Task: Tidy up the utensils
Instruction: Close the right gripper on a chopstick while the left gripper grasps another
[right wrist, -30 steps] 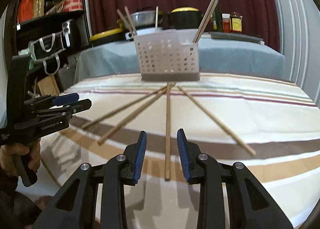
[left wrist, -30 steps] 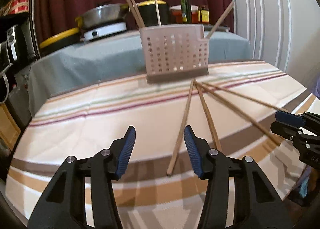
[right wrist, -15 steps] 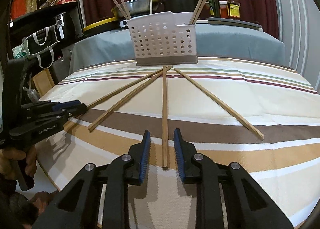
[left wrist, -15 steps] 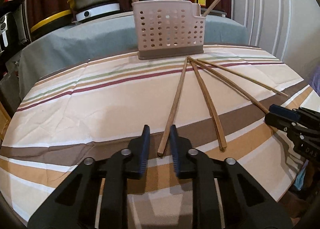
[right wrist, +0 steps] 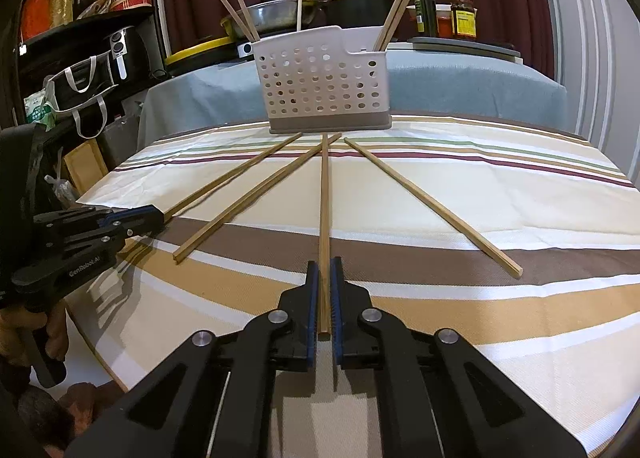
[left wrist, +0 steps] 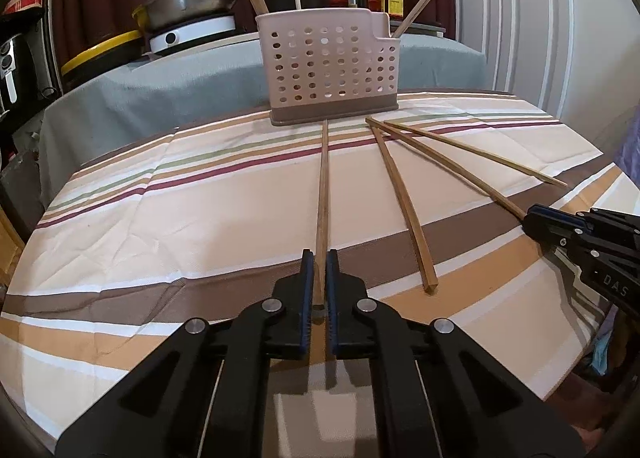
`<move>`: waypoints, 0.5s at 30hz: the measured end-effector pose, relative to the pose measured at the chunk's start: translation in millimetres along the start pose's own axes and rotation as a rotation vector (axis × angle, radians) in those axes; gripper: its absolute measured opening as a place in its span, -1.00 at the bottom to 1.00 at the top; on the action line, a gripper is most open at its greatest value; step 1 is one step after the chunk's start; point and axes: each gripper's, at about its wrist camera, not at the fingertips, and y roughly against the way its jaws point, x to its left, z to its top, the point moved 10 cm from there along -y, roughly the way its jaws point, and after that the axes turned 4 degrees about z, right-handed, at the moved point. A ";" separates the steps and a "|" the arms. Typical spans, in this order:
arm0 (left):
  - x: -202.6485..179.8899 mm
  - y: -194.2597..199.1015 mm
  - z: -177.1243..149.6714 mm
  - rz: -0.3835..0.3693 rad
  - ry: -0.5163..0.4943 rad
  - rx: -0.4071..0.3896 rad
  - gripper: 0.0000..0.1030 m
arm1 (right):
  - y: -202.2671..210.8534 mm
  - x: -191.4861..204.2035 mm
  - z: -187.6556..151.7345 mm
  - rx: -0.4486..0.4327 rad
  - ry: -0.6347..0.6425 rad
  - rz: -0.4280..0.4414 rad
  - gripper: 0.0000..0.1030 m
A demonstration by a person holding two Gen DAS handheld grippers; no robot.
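A perforated pale utensil basket [left wrist: 328, 58] [right wrist: 324, 82] stands at the far side of the striped tablecloth [left wrist: 200, 226], with several chopsticks upright in it. Several wooden chopsticks lie fanned out in front of it. My left gripper [left wrist: 319, 258] [right wrist: 154, 218] is shut on the near end of the leftmost chopstick [left wrist: 322, 186] [right wrist: 232, 174]. My right gripper [right wrist: 325, 264] [left wrist: 532, 218] is shut on the near end of another chopstick [right wrist: 325, 198] [left wrist: 452, 168]. Two more lie loose: one [left wrist: 404, 202] [right wrist: 256, 194] between the held pair, one [left wrist: 480, 154] [right wrist: 432, 206] at the far right.
Behind the basket a grey-covered surface [left wrist: 180, 78] carries pans [left wrist: 192, 2], a black pot [right wrist: 360, 6] and bottles and jars [right wrist: 462, 18]. A dark shelf with bags [right wrist: 80, 58] stands at the left, white cabinet doors [left wrist: 520, 18] at the right. A hand [right wrist: 24, 322] holds the left gripper at the table's edge.
Both grippers came down to the cloth, slid over the near ends of their chopsticks and went from wide open to shut on them.
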 end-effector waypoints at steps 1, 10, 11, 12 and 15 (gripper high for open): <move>0.9 0.0 -0.4 0.000 0.003 0.000 -0.87 | 0.2 0.1 -0.3 0.001 0.000 0.000 -0.87; 3.7 -2.8 -4.7 0.001 0.015 0.004 -0.87 | 2.3 0.1 -2.3 -0.019 0.015 -0.005 -0.87; 3.8 -2.5 -4.6 0.001 0.014 0.002 -0.87 | 2.5 0.2 -2.1 -0.024 0.018 -0.008 -0.87; 4.1 -2.2 -4.5 0.002 0.014 0.000 -0.87 | 2.5 0.2 -2.2 -0.022 0.020 -0.010 -0.87; 4.3 -0.1 -2.9 0.004 0.011 -0.010 -0.87 | 3.4 0.9 -1.5 -0.017 0.026 -0.016 -0.87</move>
